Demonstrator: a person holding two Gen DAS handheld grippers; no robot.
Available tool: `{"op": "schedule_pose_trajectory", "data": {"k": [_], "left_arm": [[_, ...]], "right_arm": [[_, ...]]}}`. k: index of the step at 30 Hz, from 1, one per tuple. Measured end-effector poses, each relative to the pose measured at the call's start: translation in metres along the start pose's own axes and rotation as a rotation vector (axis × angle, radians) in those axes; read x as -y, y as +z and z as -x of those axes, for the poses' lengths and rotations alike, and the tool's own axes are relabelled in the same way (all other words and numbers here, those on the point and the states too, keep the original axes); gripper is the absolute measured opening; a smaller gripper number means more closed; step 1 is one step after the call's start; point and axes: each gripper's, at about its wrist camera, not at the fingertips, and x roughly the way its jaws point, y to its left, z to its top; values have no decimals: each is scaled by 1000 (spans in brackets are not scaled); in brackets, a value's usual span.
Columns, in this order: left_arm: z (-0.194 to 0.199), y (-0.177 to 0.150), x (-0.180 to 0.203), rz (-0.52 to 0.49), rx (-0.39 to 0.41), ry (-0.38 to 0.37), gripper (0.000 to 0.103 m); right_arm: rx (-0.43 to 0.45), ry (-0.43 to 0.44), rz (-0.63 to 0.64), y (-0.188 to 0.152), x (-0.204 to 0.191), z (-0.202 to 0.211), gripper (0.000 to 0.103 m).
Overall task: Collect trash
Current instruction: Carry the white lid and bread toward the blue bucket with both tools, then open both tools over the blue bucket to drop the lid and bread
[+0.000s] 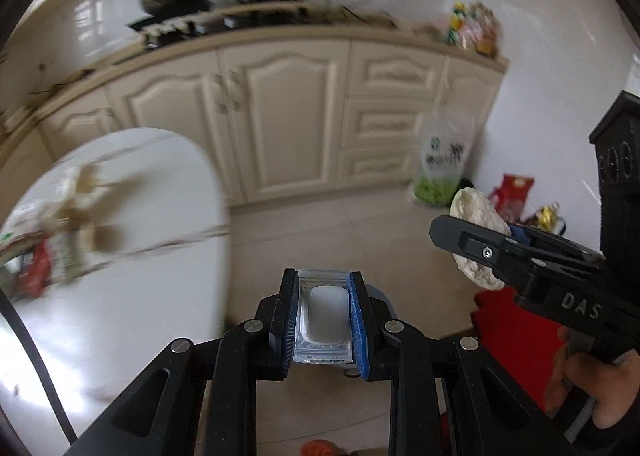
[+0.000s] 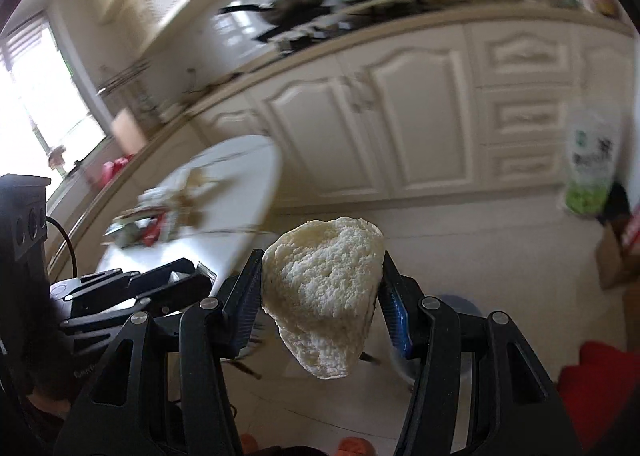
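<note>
Both tongs carry trash.
Left tongs (image 1: 324,316) clamp a clear plastic blister pack (image 1: 325,314); right tongs (image 2: 320,292) clamp a white puffed cracker (image 2: 324,280).

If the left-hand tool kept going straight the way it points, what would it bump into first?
Probably the tiled floor in front of the cream cabinets; nothing shows nearer ahead, though blur makes depth uncertain.

Open tiled floor (image 1: 320,232) ahead between white round table (image 1: 120,296) at left and cabinet fronts (image 1: 280,116) behind. Bags (image 1: 440,160) crowd right corner. Table's far part cluttered (image 1: 60,224).
</note>
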Motion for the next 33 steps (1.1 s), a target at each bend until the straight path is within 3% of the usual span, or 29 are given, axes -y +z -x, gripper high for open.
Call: {"op": "schedule_pose_trajectory", "data": {"k": [9,15,17,18,23,27,29,33], "left_arm": [[-122,21,40,-32,-162,-60,20],[-186,42,43,-32,-186,-59,24],[-210,54,38,-53,-202,-37,50],[-216,55,39,-59,-196,-13,55],[-218,49,51,-64,-167,57,68],[-199,42,58,-38,-142,111,68],[-186,39,61,-30,-129,119,69],[-155,33,64,-35,-104,136,69]], "right_arm": [[-74,-63,-145,-21,107,-43,51],[-112,-74,-197,-34,148,-70,51],[-121,-71,-211,-37,156,-79,51],[-125,-71,-216,-39,159,-82,51],[-146,-55,-237,-42,167,-99,53],[-148,-31,-240,-42,159,-108,54],[-144,-32,-236,-40,154,-108,64],[-117,-34,-222,-35,141,-92,64]]}}
